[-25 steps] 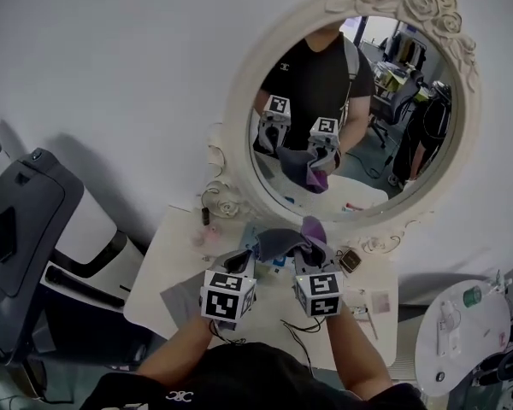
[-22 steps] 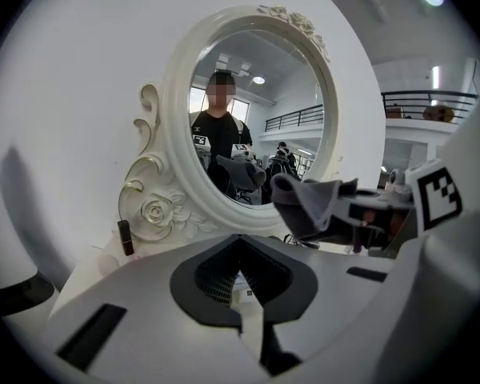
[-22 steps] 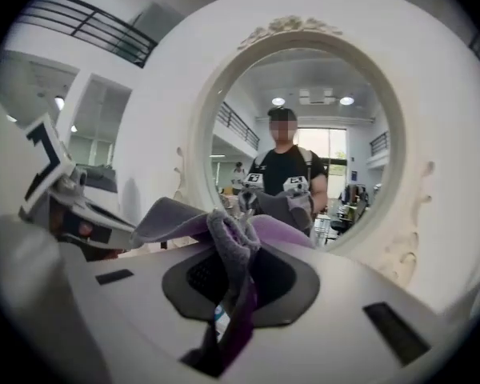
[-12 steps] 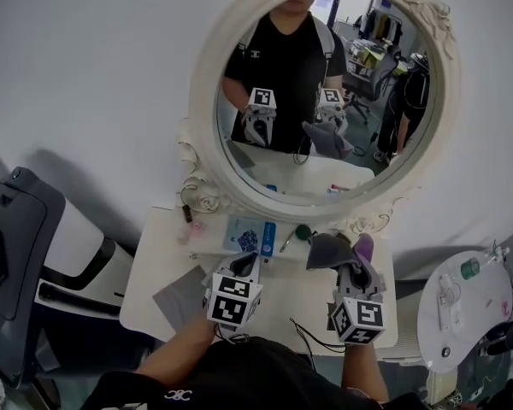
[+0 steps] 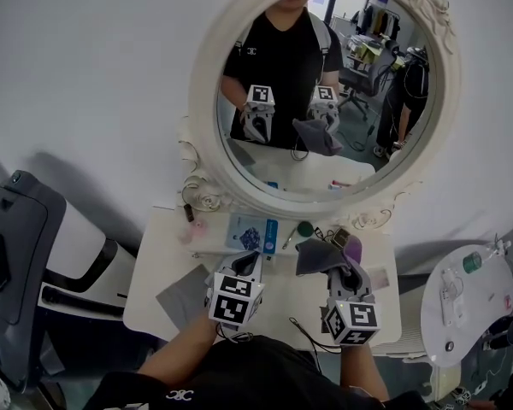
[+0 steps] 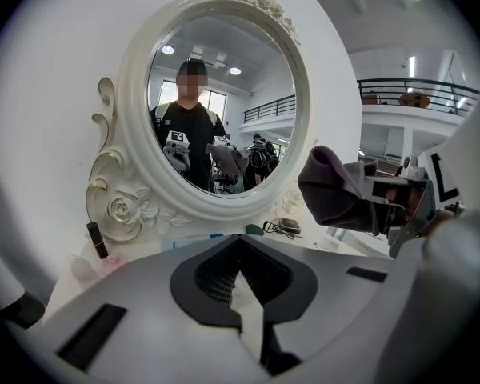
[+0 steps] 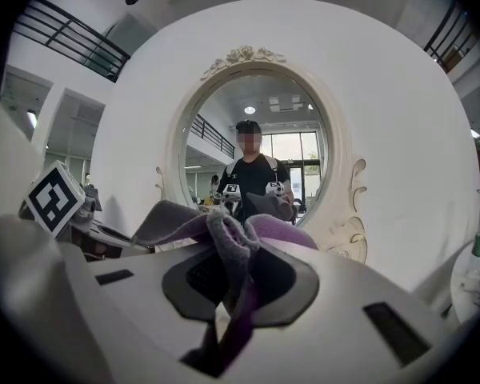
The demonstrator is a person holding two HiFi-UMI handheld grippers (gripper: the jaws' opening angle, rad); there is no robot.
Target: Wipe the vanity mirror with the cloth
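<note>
The oval vanity mirror (image 5: 325,92) in its white carved frame stands at the back of the white table (image 5: 154,280). My right gripper (image 5: 338,267) is shut on a grey and purple cloth (image 5: 321,254) and holds it above the table, short of the glass. In the right gripper view the cloth (image 7: 224,234) bunches out of the right gripper (image 7: 228,294), with the mirror (image 7: 256,150) straight ahead. My left gripper (image 5: 246,267) hovers to the left, shut and holding nothing. The left gripper view shows the left gripper (image 6: 242,290), the mirror (image 6: 224,110) and the cloth (image 6: 336,194) at the right.
On the table lie a grey sheet (image 5: 181,295), a blue and white packet (image 5: 252,233), a small green item (image 5: 304,228), a dark tube (image 5: 189,213) and thin cables (image 5: 303,327). A dark chair (image 5: 17,246) stands left, a round white side table (image 5: 466,306) right.
A second ago both grippers were together at the cloth. The right gripper then carried the cloth off to the right and has since drifted slightly back left. The left gripper barely moved.
</note>
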